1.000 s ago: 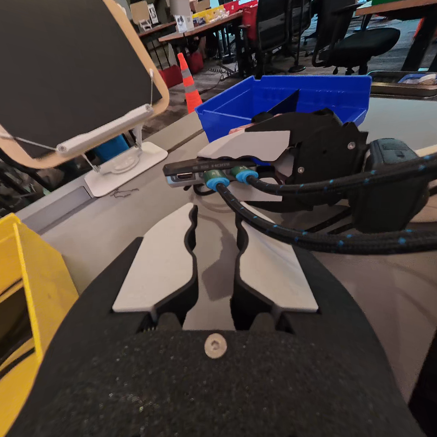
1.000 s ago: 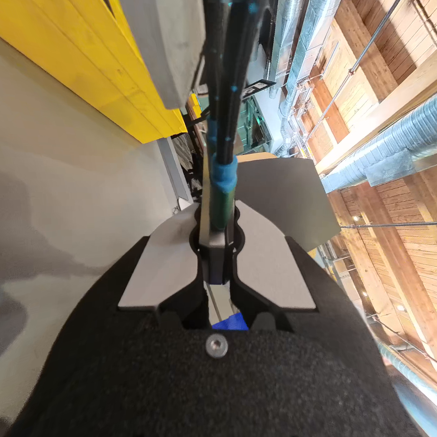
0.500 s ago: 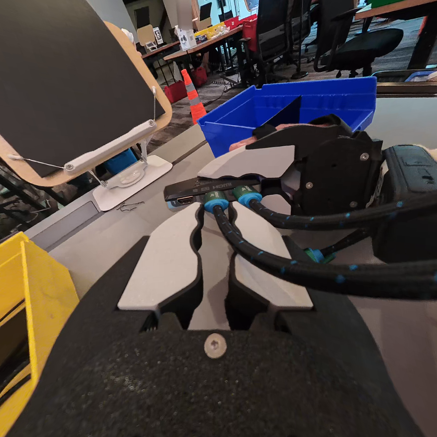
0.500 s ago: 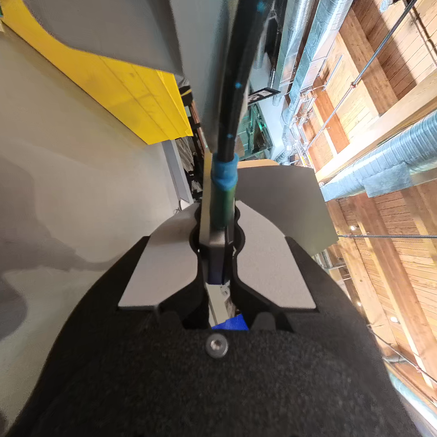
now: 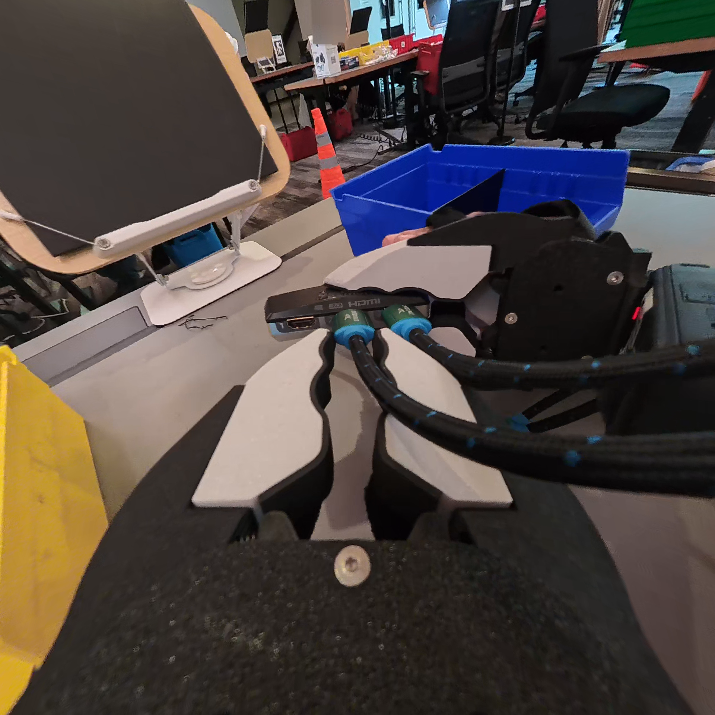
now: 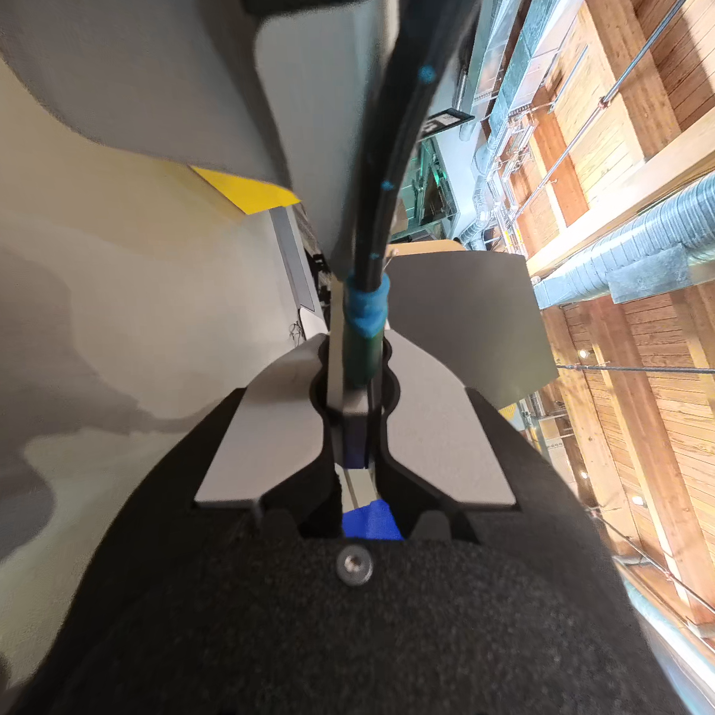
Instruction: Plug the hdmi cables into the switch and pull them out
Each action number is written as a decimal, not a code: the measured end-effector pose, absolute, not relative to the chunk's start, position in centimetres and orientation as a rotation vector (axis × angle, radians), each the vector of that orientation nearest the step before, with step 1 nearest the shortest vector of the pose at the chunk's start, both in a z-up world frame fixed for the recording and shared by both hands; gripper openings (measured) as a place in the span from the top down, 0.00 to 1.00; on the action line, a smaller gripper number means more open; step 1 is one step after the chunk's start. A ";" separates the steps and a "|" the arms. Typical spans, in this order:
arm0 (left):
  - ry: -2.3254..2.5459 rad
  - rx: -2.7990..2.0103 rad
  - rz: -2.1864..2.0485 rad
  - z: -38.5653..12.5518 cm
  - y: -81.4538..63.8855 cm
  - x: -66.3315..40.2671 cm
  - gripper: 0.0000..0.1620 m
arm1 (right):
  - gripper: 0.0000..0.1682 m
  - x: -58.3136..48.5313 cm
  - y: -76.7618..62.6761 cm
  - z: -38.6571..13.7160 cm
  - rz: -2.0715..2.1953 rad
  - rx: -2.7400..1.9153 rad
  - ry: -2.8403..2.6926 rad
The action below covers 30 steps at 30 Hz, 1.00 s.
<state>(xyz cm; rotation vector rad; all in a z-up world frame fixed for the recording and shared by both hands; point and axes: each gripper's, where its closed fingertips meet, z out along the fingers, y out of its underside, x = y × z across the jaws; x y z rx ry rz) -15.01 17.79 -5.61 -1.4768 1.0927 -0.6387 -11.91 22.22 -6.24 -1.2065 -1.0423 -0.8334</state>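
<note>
A grey table [image 5: 162,390] carries the scene, with a yellow bin [image 5: 35,483] at its near left edge and a blue bin [image 5: 387,201] at its far side. A dark panel on a white stand [image 5: 116,127] leans over the table's left part, an orange cone [image 5: 327,151] on the floor beyond it. The right gripper [image 5: 390,294], turned on its side, has its jaws closed on the flat black switch [image 5: 309,307], holding it just above the table; the right wrist view [image 6: 354,387] shows the same grip edge-on. Two black braided HDMI cables sit plugged side by side in the switch's near face, one port left of them bare. The left gripper [image 5: 354,340] has its jaws open, a narrow gap between them, their tips on either side of the left plug [image 5: 350,327], close to its blue collar though contact cannot be told. Its cable [image 5: 425,418] runs back over the right finger [image 5: 425,425]. The right plug [image 5: 406,323] lies just beside it.
</note>
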 end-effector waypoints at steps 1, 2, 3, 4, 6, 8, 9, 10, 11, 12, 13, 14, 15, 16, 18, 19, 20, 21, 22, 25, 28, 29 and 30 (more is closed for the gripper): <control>1.100 -1.481 -0.641 -5.8 17.8 -15.0 0.88 | 0.88 -11.9 22.2 -6.4 -0.831 -1.214 -1.046; 1.109 -1.487 -0.637 -6.1 17.9 -15.0 0.88 | 0.88 -11.9 22.3 -6.7 -0.819 -1.228 -1.052; 1.119 -1.495 -0.632 -6.3 18.0 -14.9 0.88 | 0.87 -11.8 22.4 -7.0 -0.826 -1.222 -1.062; 1.131 -1.509 -0.627 -6.6 18.2 -15.0 0.88 | 0.87 -11.8 22.6 -7.3 -0.818 -1.224 -1.079; 1.127 -1.541 -0.654 -6.6 18.6 -15.2 0.88 | 0.87 -12.0 23.1 -7.9 -0.744 -1.256 -1.092; 1.085 -1.554 -0.693 -5.9 18.4 -16.0 0.85 | 0.87 -12.0 23.4 -6.9 -0.721 -1.233 -1.076; 1.059 -1.550 -0.711 -5.5 18.2 -16.7 0.79 | 0.87 -11.5 23.7 -6.2 -0.730 -1.243 -1.055; 1.044 -1.558 -0.728 -5.4 18.0 -17.6 0.73 | 0.87 -11.1 24.0 -5.6 -0.710 -1.263 -1.036; 1.031 -1.585 -0.738 -5.8 17.9 -18.6 0.71 | 0.87 -10.6 24.2 -4.7 -0.670 -1.287 -1.012; 1.009 -1.621 -0.744 -6.4 17.9 -19.7 0.70 | 0.87 -10.1 24.4 -3.2 -0.623 -1.314 -0.968; 0.981 -1.655 -0.760 -7.1 17.9 -20.8 0.70 | 0.87 -9.4 24.6 -1.4 -0.570 -1.346 -0.928; 0.951 -1.683 -0.790 -7.8 17.8 -21.8 0.71 | 0.87 -8.7 24.8 0.9 -0.513 -1.372 -0.884; 0.926 -1.715 -0.827 -8.4 17.7 -22.5 0.74 | 0.87 -7.9 25.0 3.4 -0.450 -1.389 -0.845; 0.907 -1.753 -0.863 -8.7 17.7 -23.0 0.75 | 0.87 -7.1 25.2 5.9 -0.381 -1.416 -0.823; 0.876 -1.780 -0.931 -8.2 17.7 -23.4 0.74 | 0.86 -5.0 25.9 9.9 -0.251 -1.524 -0.812; 0.864 -1.774 -0.954 -7.9 17.7 -23.6 0.75 | 0.86 -3.8 26.1 12.1 -0.194 -1.547 -0.781; 0.864 -1.773 -0.961 -7.8 17.7 -23.8 0.75 | 0.86 -2.6 26.4 14.1 -0.138 -1.556 -0.760; 0.868 -1.777 -0.952 -7.9 17.7 -24.1 0.75 | 0.86 -1.2 26.6 15.7 -0.095 -1.587 -0.745; 0.867 -1.787 -0.938 -8.2 17.8 -24.4 0.76 | 0.86 0.5 27.0 17.2 -0.078 -1.619 -0.720; 0.850 -1.804 -0.962 -8.4 17.7 -24.7 0.77 | 0.86 6.2 28.6 20.0 -0.096 -1.722 -0.647; 0.828 -1.800 -0.995 -8.1 17.7 -24.6 0.78 | 0.87 12.3 30.1 18.6 -0.125 -1.902 -0.564; 0.830 -1.805 -0.998 -8.2 17.8 -24.6 0.78 | 0.87 14.3 30.6 17.1 -0.127 -1.972 -0.525; 0.831 -1.812 -0.999 -8.3 17.9 -24.5 0.78 | 0.87 16.0 30.8 15.0 -0.119 -2.051 -0.495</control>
